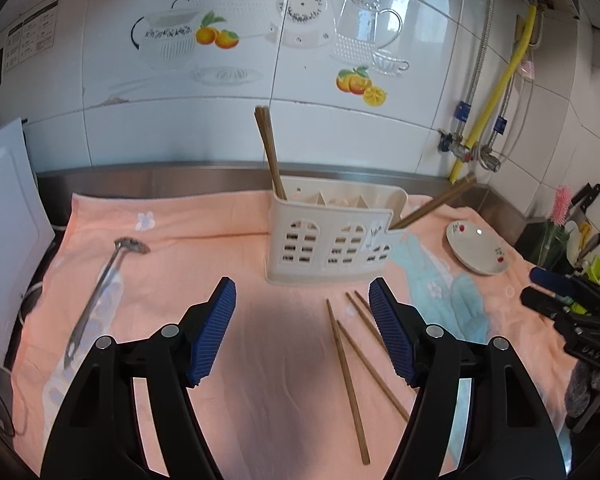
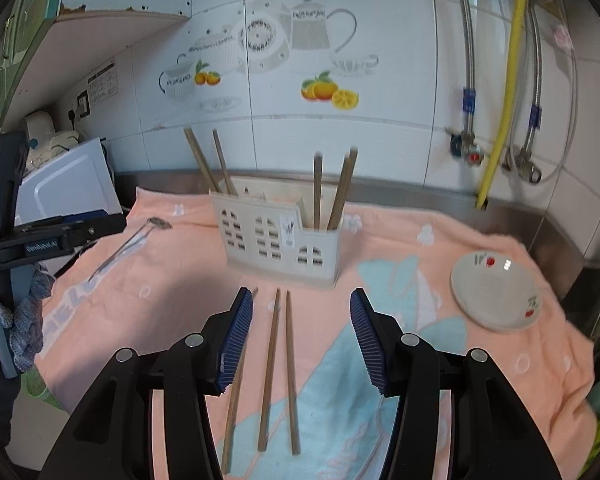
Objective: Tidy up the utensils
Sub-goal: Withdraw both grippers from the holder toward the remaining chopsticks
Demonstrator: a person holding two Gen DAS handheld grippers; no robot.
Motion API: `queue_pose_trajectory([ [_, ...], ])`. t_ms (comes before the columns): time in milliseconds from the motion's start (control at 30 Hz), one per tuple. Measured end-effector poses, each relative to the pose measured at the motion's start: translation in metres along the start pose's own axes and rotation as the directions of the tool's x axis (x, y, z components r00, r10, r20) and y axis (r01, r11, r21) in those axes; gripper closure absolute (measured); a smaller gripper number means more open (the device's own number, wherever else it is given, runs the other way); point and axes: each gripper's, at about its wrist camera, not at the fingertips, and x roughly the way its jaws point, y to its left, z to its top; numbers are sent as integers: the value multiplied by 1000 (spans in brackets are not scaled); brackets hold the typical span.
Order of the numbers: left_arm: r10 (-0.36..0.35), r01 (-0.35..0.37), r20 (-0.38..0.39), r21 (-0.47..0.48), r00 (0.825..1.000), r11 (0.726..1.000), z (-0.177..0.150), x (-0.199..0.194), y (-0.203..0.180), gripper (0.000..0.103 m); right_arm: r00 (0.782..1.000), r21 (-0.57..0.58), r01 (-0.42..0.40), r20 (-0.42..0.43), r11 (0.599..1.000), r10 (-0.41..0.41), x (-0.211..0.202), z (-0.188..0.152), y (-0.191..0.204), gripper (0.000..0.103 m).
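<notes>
While both claws hang empty over the towel [image 2: 480, 248], we aim at loose chopsticks [image 2: 274, 360]: right claw [image 2: 302, 312] half open with two sticks between its jaws, left claw [image 1: 302, 298] wide, sticks just right of it. Holder [image 2: 280, 236] ahead already has four sticks upright, so we sort there. Skimmer [image 1: 100, 284] far left, plate [image 2: 496, 292] right; nothing blocks.

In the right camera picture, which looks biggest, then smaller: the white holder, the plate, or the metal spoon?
1. White holder
2. Plate
3. Metal spoon, long but thin

The spoon lies farther off, so its true size is unsure.
</notes>
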Motion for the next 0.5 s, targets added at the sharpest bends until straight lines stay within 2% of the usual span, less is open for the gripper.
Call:
queue_pose_trajectory([
  [400, 8, -9, -50, -23, 999, 1000, -43, 5, 7, 33, 997, 5, -10, -73, 1000, 10, 22, -63, -1, 54],
  [500, 3, -5, -63, -43, 998, 999, -53, 7, 11, 33, 996, 3, -20, -92, 1000, 20, 30, -74, 0, 59],
])
